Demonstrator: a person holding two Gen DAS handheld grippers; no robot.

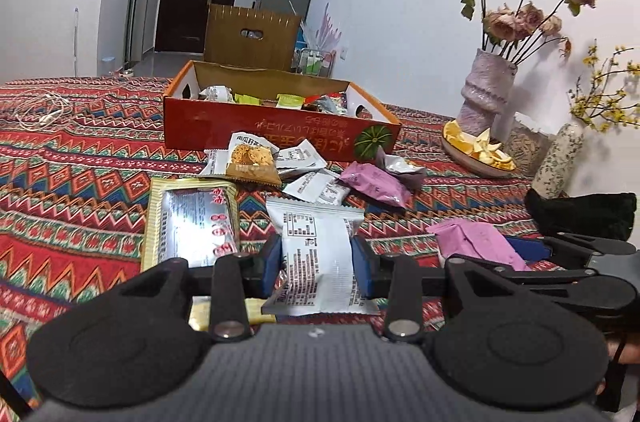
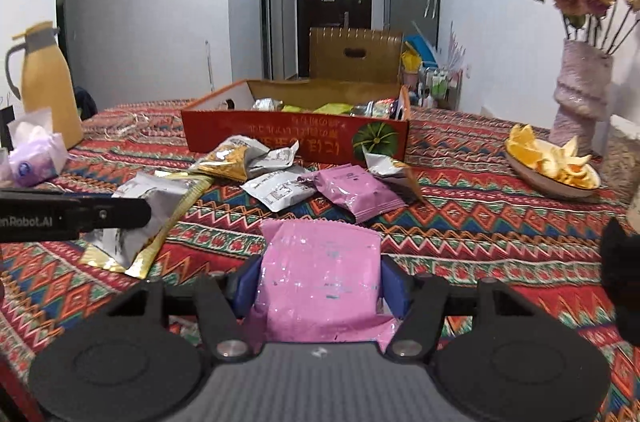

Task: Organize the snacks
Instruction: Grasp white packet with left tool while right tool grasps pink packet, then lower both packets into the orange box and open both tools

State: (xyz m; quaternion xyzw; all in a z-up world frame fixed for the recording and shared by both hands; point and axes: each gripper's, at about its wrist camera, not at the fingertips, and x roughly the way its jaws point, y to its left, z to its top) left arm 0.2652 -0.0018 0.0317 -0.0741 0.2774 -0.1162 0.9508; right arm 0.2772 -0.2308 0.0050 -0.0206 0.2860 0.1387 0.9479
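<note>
My left gripper (image 1: pixel 318 264) is shut on a silver-white snack packet (image 1: pixel 316 254), held just above the patterned tablecloth. My right gripper (image 2: pixel 320 278) is shut on a pink snack packet (image 2: pixel 320 278); it also shows in the left wrist view (image 1: pixel 476 242). An open red cardboard box (image 1: pixel 280 130), holding several snacks, stands ahead; it also shows in the right wrist view (image 2: pixel 296 138). Loose packets lie in front of it: a gold-edged silver packet (image 1: pixel 192 222), a cracker packet (image 1: pixel 250 162), a pink packet (image 1: pixel 376 182) and white packets (image 1: pixel 316 186).
A plate of orange peel (image 1: pixel 480 150), a pink vase of dried roses (image 1: pixel 486 90) and a floral bottle (image 1: pixel 558 158) stand at the right. A yellow jug (image 2: pixel 48 82) and tissue pack (image 2: pixel 36 158) stand at the left. A white cable (image 1: pixel 44 110) lies far left.
</note>
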